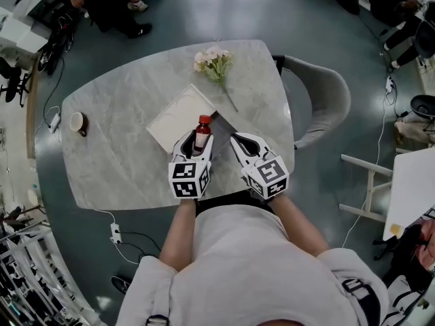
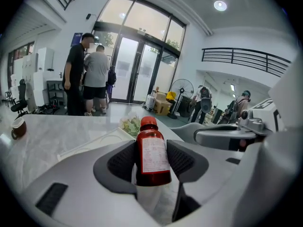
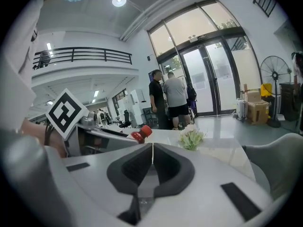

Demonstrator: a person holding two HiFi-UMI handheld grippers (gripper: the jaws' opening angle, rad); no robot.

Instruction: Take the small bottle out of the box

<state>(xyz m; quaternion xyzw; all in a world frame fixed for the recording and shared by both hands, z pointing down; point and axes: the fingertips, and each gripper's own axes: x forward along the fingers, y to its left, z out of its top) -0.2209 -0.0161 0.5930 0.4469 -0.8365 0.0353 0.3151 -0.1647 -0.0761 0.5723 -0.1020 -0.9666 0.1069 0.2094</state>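
While I grip it, step: I judge this to be the lift-out; the bottle [image 2: 152, 155] is in my left gripper [image 2: 151, 162], at the near edge of the box [image 1: 182, 117]. Whether it has fully cleared the box I cannot tell.
Left fingers: clamped on the bottle's sides, one pad on each flank, low on the body.
Right fingers: my right gripper [image 3: 152, 160] has its pads pressed together with nothing between them; it hangs just beside the left one, over the table [image 1: 122, 161].
Bottle place: between my left pads, above the near side of the table, just in front of the box, with the flowers [image 1: 213, 61] well beyond.
Bottle axis: long axis about upright, perhaps leaning a little; red cap on top, label facing my left gripper's camera.
Next move: I think it calls for carrying the bottle away from the box, keeping it upright, and setting it on bare tabletop before I ease the pads apart.
Risk: a narrow bottle could tip if I let go before its base sits flat.
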